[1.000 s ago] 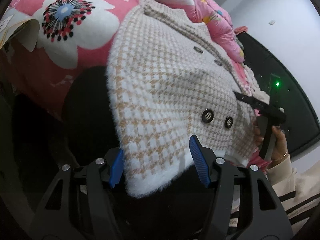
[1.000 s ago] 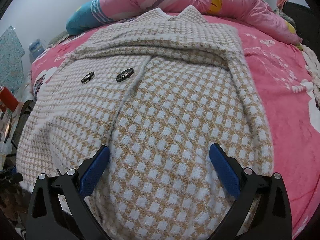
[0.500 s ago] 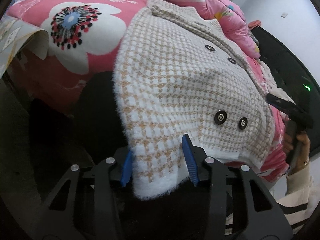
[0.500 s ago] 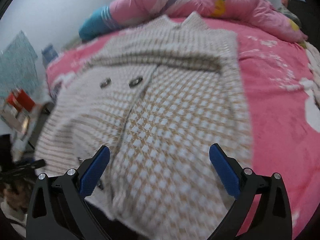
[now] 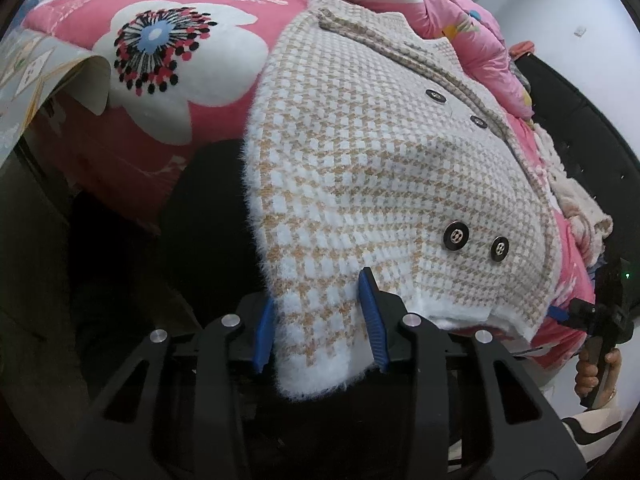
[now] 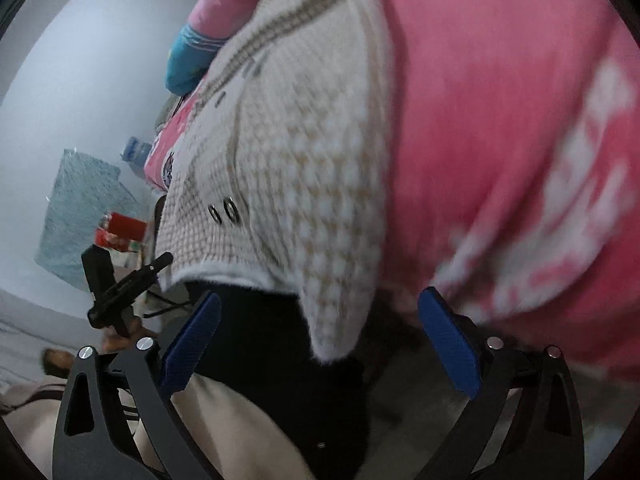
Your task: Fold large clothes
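coat (image 5: pixel 372 168): spread on the bed (image 5: pixel 132 132), hem corner hanging off the near edge
quilt (image 5: pixel 460 20): bunched behind the coat's collar
my left gripper (image 5: pixel 320 316): at the near edge, hem corner between its fingers
my right gripper (image 6: pixel 320 344): at the coat's other near corner, the corner between its fingers

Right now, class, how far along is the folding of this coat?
Done: the coat lies flat on the bed, sleeve folded across. In hand: the left gripper has been closing on the hem corner; the right gripper hangs open around the other corner. Left: grip that corner and fold the hem up.
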Tool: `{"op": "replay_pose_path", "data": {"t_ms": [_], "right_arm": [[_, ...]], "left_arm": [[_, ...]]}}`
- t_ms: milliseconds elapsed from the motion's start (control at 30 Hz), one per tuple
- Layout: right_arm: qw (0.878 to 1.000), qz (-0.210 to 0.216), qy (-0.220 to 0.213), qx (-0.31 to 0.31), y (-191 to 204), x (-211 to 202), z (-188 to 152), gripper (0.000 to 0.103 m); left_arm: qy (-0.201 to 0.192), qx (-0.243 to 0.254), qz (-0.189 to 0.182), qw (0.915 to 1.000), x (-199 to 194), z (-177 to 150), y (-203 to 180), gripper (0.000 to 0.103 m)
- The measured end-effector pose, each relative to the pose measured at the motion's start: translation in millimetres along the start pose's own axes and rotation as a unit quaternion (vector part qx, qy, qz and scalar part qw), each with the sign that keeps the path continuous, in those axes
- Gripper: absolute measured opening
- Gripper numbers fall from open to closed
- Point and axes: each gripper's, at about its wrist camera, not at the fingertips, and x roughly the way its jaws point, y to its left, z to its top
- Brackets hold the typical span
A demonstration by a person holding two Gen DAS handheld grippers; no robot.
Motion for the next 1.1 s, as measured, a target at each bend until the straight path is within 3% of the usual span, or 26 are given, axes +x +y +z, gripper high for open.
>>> {"op": "replay_pose_path", "data": {"t_ms": [133, 200, 267, 333, 400, 500, 667, 767, 933, 1100], "right_arm": [[0.999, 0.029, 0.004, 0.025, 5, 29, -2, 0.085], [1.0, 0.006, 0.018, 0.013, 14, 48, -1, 0.075], [0.999, -0.013, 0.031, 0.009, 16, 59, -10, 0.056], [0.999, -0.014, 0.05, 0.011, 20, 75, -15, 0.02], [0.999, -0.001, 0.052, -0.001, 30, 77, -19, 0.011], [0.998, 0.019, 0.042, -0.043, 51, 68, -23, 0.009], [0.992, 0.094, -0.016, -0.084, 91, 42, -11, 0.009], [0.986, 0.137, -0.056, -0.084, 105, 29, 6, 0.009], [0.978, 0.169, -0.096, -0.072, 112, 20, 36, 0.009], [0.97, 0.203, -0.128, -0.04, 104, 20, 77, 0.009]], "left_arm": [[0.0, 0.015, 0.018, 0.9997, 0, -1, -5, 0.037], [-0.001, 0.02, 0.023, 0.9995, 0, -1, -6, 0.037], [-0.001, 0.023, 0.028, 0.9993, 0, -3, -6, 0.036], [-0.003, 0.027, 0.034, 0.999, -1, -4, -5, 0.031], [-0.006, 0.031, 0.033, 0.999, -3, -5, -6, 0.021], [-0.033, 0.037, 0.003, 0.9988, -19, -4, -9, 0.01], [-0.074, 0.038, -0.058, 0.9949, -49, 10, -19, 0.007], [-0.093, 0.031, -0.074, 0.9924, -61, 23, -22, 0.007], [-0.129, 0.018, -0.105, 0.9859, -72, 57, -23, 0.007], [-0.143, 0.011, -0.102, 0.9845, -62, 101, -22, 0.007]]}}
